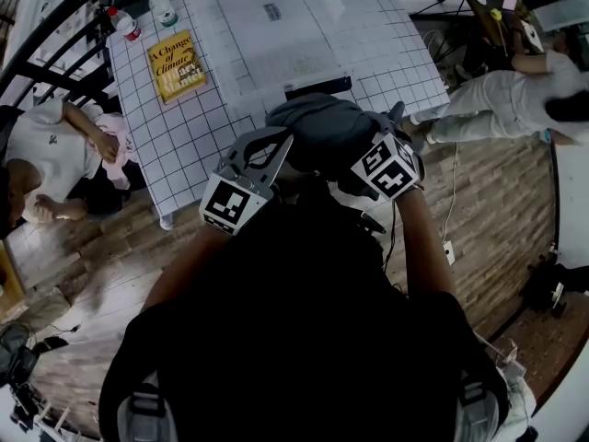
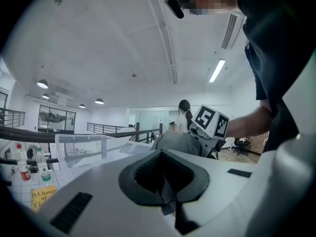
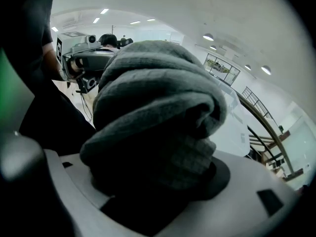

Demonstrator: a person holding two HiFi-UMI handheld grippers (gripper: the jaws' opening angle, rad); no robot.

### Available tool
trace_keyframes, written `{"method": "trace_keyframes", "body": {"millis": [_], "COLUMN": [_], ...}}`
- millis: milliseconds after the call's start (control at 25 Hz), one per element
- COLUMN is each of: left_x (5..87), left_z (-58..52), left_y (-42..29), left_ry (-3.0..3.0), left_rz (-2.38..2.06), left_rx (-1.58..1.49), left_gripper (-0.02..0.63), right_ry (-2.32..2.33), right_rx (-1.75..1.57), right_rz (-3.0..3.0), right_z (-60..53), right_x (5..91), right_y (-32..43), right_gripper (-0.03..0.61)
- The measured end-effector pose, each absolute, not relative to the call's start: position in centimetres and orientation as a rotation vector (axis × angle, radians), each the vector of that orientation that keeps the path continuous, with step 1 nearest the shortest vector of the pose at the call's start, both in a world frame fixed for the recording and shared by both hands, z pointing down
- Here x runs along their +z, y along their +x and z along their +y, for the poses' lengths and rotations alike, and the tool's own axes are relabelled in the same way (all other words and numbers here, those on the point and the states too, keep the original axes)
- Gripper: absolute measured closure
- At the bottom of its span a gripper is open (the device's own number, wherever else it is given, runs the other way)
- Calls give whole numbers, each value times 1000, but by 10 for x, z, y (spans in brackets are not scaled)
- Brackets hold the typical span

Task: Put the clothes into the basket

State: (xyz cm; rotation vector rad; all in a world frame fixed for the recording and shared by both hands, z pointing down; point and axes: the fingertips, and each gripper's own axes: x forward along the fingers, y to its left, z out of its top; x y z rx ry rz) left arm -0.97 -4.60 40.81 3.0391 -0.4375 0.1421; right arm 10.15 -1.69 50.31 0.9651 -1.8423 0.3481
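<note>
A folded grey garment (image 1: 322, 127) hangs in the air between my two grippers, over the near edge of the checked table (image 1: 184, 127). My right gripper (image 1: 363, 159) is shut on a thick fold of it, and the garment (image 3: 158, 112) fills the right gripper view. My left gripper (image 1: 276, 145) is shut on a thin edge of the same cloth (image 2: 168, 201); the bulk of the garment (image 2: 173, 141) shows beyond it. The clear plastic basket (image 1: 239, 63) stands on the table just past the garment.
A yellow book (image 1: 178, 65) lies left of the basket, and two bottles (image 1: 124, 24) stand at the table's far left corner. One person (image 1: 46, 145) sits on the floor at the left, another (image 1: 515, 99) at the right. Cables cross the wooden floor (image 1: 451, 247).
</note>
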Motion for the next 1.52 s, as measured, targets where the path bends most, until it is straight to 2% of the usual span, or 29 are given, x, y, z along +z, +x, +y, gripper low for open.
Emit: {"method": "trace_keyframes", "body": {"millis": [840, 1520], "left_x": [339, 304], "left_z": [-91, -146], "left_y": [-10, -5], "left_ry": [3091, 3080], "left_rz": [-583, -778], "left_rx": [-2, -35], "left_gripper": [611, 611], "right_ry": [1038, 1042], "right_rx": [153, -11], "right_rz": [-1821, -1867], "right_z": [-60, -145], "right_x": [403, 341], "right_y": [119, 140], "right_gripper": [229, 229]}}
